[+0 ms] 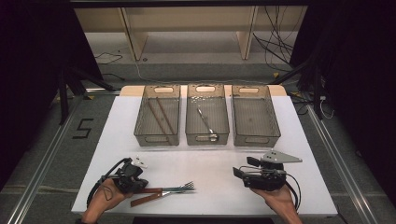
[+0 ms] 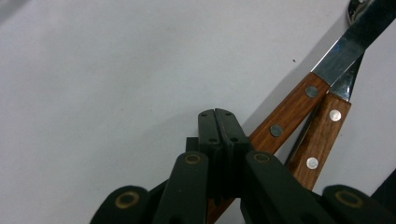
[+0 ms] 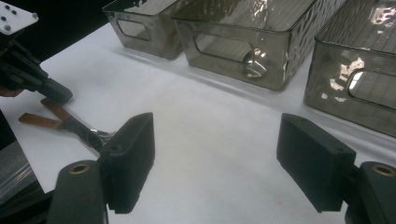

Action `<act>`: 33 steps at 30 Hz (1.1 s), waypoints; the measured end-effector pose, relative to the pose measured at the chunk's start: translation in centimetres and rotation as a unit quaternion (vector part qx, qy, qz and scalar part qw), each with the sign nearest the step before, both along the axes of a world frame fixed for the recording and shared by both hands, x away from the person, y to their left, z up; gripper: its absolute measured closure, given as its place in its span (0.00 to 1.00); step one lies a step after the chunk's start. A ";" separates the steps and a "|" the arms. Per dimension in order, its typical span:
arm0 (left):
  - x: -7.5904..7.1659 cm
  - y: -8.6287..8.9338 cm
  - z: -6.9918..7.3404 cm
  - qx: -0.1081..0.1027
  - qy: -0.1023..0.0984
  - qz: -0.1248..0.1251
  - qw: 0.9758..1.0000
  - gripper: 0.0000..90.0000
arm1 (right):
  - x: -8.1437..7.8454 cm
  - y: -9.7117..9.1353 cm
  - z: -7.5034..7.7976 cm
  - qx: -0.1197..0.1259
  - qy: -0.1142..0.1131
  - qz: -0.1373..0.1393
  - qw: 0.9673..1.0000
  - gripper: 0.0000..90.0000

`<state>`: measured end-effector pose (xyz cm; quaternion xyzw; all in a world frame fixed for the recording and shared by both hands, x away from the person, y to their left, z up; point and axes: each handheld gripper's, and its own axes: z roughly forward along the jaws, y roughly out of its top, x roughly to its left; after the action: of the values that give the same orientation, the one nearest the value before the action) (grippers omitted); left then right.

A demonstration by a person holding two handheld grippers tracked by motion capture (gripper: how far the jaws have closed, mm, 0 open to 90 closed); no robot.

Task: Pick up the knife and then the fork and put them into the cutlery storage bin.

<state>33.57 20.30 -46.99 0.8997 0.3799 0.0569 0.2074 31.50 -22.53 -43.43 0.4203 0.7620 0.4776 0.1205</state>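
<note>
Left gripper (image 1: 141,184) jaws fully closed, nothing between them; tips sit on the wooden handle end of the upper fork (image 1: 170,188), on the white table (image 1: 210,196) well in front of the middle bin (image 1: 207,115). Second wood-handled fork (image 1: 149,198) lies crossed just beside it, tines toward the right gripper (image 1: 239,175). Right gripper jaws wide, empty, hovering over bare table right of the forks.

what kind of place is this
Probably a lab recording setup, not a kitchen: a white table on a floor with loose cables, metal rails, and three sorting bins.
</note>
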 end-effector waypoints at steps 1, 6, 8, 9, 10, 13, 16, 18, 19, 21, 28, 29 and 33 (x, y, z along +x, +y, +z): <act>0.1 0.0 0.0 0.000 0.000 -0.004 1.000 0.99 | 0.0 0.0 0.0 0.001 0.000 0.000 1.000 0.32; 0.3 -0.1 0.7 -0.001 -0.010 -0.016 1.000 0.87 | 0.0 0.0 0.0 0.000 0.000 0.000 1.000 0.32; 0.4 -0.1 1.3 -0.003 -0.012 -0.019 1.000 0.78 | 0.0 0.0 0.0 0.001 0.001 -0.001 1.000 0.32; 0.4 -0.1 1.6 -0.002 -0.013 -0.021 1.000 0.72 | 0.0 0.0 0.0 0.001 0.002 -0.001 1.000 0.32; 0.4 -0.2 2.0 -0.002 -0.016 -0.022 1.000 0.66 | 0.0 0.0 0.0 0.001 0.002 -0.001 1.000 0.32; 0.3 -0.3 2.7 0.013 -0.015 -0.039 0.999 0.52 | 0.0 0.0 -0.1 0.001 0.002 -0.001 1.000 0.32; 0.3 -0.6 2.8 0.029 -0.011 -0.052 0.998 0.40 | 0.0 0.0 -0.1 0.000 0.001 0.000 1.000 0.32; 0.3 -0.9 2.6 0.044 -0.004 -0.060 0.997 0.33 | 0.0 0.0 -0.1 0.000 0.001 0.000 1.000 0.32; 0.2 -1.1 2.5 0.051 -0.003 -0.068 0.996 0.32 | 0.0 0.0 -0.1 0.000 0.001 0.000 1.000 0.32; 0.2 -1.3 2.4 0.053 0.002 -0.077 0.996 0.31 | 0.0 0.1 -0.1 0.000 0.002 0.000 1.000 0.32; 0.6 -1.9 1.7 0.079 0.017 -0.106 0.991 0.28 | 0.0 0.0 -0.1 -0.002 0.004 -0.002 1.000 0.32; 0.5 -2.1 1.6 0.076 0.019 -0.108 0.991 0.29 | 0.1 0.0 -0.1 -0.002 0.004 -0.002 1.000 0.32; 0.7 -2.4 1.3 0.092 0.020 -0.127 0.987 0.35 | 0.1 0.1 -0.2 -0.004 0.004 -0.001 1.000 0.32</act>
<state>34.31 17.89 -45.72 0.9568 0.2601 0.0468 0.1215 31.56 -22.44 -43.58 0.4227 0.7640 0.4724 0.1201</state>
